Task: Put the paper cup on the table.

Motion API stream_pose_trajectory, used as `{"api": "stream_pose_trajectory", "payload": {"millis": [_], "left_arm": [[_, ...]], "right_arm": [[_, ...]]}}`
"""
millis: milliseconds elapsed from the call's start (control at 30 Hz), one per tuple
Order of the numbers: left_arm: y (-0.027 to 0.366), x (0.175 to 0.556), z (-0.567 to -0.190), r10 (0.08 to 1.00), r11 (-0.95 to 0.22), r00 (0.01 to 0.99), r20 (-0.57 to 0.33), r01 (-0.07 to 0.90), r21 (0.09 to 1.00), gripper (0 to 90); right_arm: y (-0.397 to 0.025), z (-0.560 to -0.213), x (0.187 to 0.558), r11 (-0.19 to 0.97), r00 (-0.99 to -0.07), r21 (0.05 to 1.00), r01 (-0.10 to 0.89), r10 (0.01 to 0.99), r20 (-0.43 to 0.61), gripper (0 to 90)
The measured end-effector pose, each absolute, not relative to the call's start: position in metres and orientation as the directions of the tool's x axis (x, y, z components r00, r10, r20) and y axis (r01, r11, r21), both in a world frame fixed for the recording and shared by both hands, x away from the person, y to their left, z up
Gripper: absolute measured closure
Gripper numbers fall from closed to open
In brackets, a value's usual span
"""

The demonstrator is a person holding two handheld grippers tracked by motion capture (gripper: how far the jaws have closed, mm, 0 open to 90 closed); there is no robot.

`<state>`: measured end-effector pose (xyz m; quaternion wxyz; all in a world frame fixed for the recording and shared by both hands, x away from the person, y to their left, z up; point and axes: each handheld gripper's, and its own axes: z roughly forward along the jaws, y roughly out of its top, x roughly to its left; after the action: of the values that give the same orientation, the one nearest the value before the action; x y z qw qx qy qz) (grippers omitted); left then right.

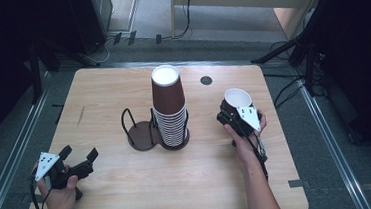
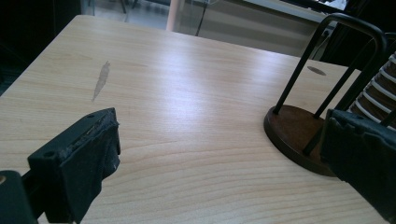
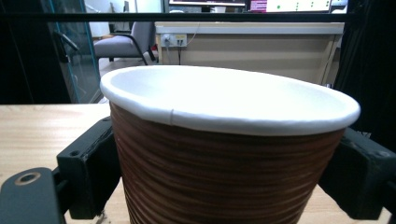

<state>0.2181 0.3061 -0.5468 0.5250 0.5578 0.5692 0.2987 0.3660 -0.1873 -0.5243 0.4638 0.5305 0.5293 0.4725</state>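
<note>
A tall stack of brown paper cups (image 1: 170, 110) stands in the right half of a black wire cup holder (image 1: 143, 134) at the table's middle. The holder's round base (image 2: 299, 137) and hoops show in the left gripper view. My right gripper (image 1: 238, 114) is shut on a single brown cup with a white rim (image 1: 237, 99), (image 3: 224, 154), its jaws pressing both sides, to the right of the stack. My left gripper (image 1: 80, 158) is held open near the table's front left, pointing toward the holder, with nothing between its fingers (image 2: 81, 163).
The wooden table (image 1: 102, 91) has a pale scuff mark (image 2: 100, 79) at the left and a dark round hole (image 1: 206, 80) near the far edge. Tripod legs and cables lie on the floor beyond the table's far corners.
</note>
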Motion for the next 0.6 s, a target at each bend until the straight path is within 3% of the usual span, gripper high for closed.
{"api": "stream_pose_trajectory", "payload": {"millis": [600], "left_arm": [[0.307,0.220,-0.548,0.947,0.205,0.171,-0.271,0.328,0.922,0.0]], "right_arm": [[-0.177,-0.535,0.365,0.017,-0.029,0.985,0.173,1.000,-0.012,9.4]]}}
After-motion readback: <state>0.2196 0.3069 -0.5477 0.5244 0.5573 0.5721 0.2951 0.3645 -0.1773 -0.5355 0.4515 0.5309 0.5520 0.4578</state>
